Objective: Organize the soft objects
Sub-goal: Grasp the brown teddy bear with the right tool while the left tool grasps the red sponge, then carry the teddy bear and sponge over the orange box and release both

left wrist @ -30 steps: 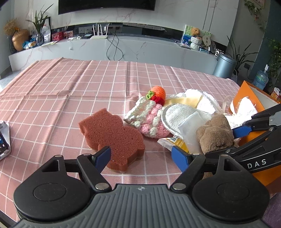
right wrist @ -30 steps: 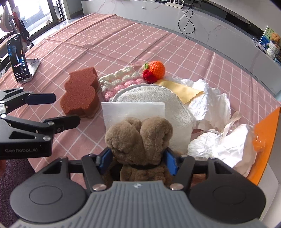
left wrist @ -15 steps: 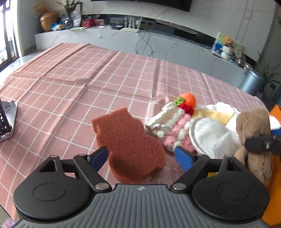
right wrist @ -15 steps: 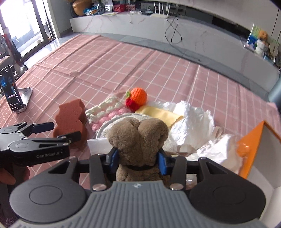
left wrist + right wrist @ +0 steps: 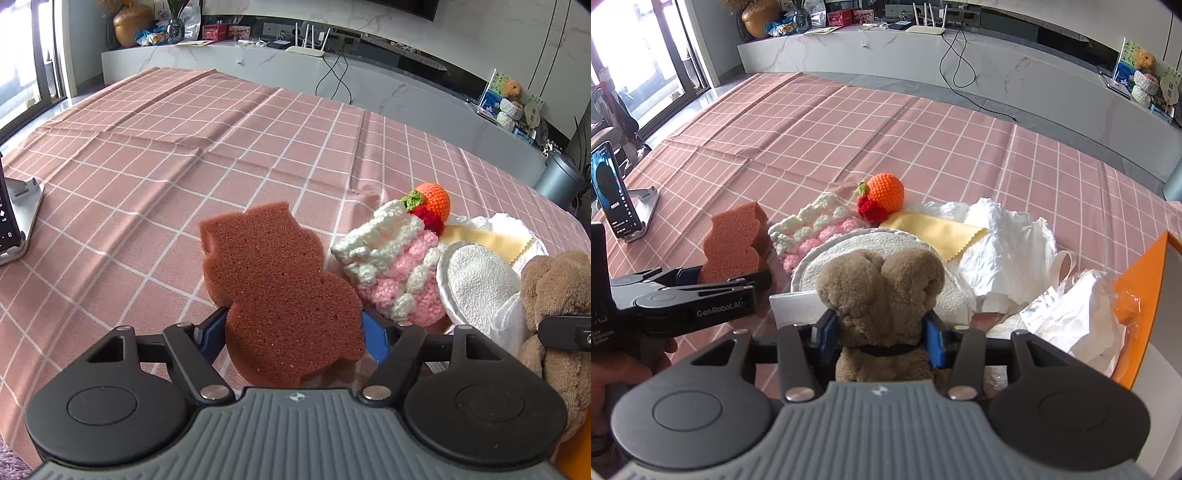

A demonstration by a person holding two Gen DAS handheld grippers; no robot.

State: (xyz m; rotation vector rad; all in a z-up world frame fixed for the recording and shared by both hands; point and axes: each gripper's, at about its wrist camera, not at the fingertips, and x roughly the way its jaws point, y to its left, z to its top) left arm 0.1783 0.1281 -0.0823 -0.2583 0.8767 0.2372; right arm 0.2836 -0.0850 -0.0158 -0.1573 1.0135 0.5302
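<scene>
A brown, bear-shaped sponge [image 5: 280,288] [image 5: 735,240] lies on the pink checked tablecloth [image 5: 184,147]. My left gripper [image 5: 295,328] [image 5: 731,277] is around its near end. The jaws are closing, and both blue pads touch the sponge's sides. My right gripper [image 5: 879,332] is shut on a brown plush bear [image 5: 882,288] [image 5: 554,288] and holds it upright by the neck, just right of the sponge. A pink-and-white crochet cake [image 5: 391,266], an orange crochet fruit [image 5: 436,199] and a round white pad [image 5: 476,284] lie between them.
A yellow cloth [image 5: 934,232] and crumpled white plastic bags [image 5: 1008,243] lie to the right. An orange-rimmed box [image 5: 1145,295] stands at the right edge. A phone on a stand [image 5: 613,195] is at the far left. A person's hand [image 5: 613,376] holds the left gripper.
My left gripper has moved forward and down over the sponge, and its jaws have narrowed onto the sponge's sides. The right gripper has lifted the plush bear slightly.
</scene>
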